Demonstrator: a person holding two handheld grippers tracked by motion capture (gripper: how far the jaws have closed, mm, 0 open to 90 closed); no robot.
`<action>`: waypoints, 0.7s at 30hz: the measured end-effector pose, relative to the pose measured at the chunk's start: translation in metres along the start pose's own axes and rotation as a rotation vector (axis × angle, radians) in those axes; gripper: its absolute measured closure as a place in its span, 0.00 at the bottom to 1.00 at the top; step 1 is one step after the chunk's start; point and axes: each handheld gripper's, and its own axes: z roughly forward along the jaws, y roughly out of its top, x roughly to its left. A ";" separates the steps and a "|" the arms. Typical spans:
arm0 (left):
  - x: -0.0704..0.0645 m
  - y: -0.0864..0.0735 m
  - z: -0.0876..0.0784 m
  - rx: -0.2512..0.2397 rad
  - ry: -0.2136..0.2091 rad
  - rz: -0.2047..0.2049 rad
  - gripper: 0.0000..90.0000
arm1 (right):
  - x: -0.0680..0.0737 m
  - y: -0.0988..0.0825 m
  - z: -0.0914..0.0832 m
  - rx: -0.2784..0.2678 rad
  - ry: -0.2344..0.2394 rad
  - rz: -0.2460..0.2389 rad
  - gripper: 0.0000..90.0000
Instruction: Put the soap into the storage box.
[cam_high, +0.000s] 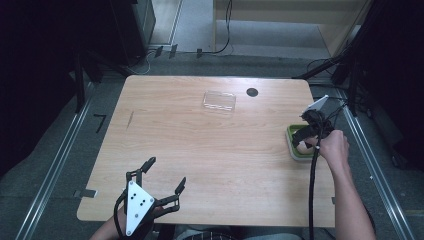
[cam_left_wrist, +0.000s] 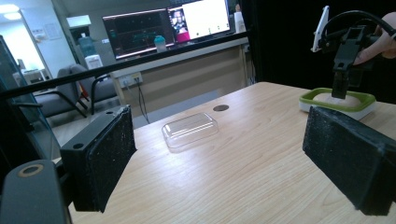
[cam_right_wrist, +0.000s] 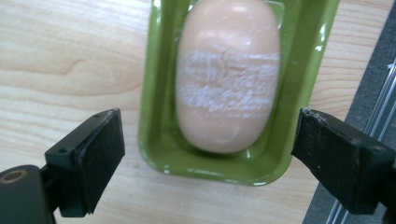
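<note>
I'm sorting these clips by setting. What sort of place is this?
Probably an office or lab set up for recording: a bare wooden table stands alone, large monitors glow behind it beside office chairs, and cables run across the grey floor.

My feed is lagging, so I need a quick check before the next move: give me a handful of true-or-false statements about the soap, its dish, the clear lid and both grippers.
1. The soap bar lies inside the green dish. True.
2. The right gripper is clamped on the soap. False: its jaws stand apart on either side of the dish, touching nothing.
3. The clear lid sits on the dish. False: it lies apart on the table, toward the far edge.
4. The left gripper is open and holds nothing. True.
5. The dish stands at the middle of the table. False: it stands by the right edge.
</note>
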 end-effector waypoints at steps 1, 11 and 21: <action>0.000 0.000 0.000 0.000 0.000 0.000 0.11 | 0.001 -0.001 -0.001 -0.002 0.000 -0.005 0.09; -0.001 0.000 -0.003 -0.002 0.002 0.002 0.11 | 0.019 -0.016 -0.011 -0.007 -0.006 -0.061 0.07; -0.001 0.000 -0.003 -0.001 0.002 0.003 0.11 | 0.032 -0.034 -0.017 -0.002 -0.003 -0.120 0.05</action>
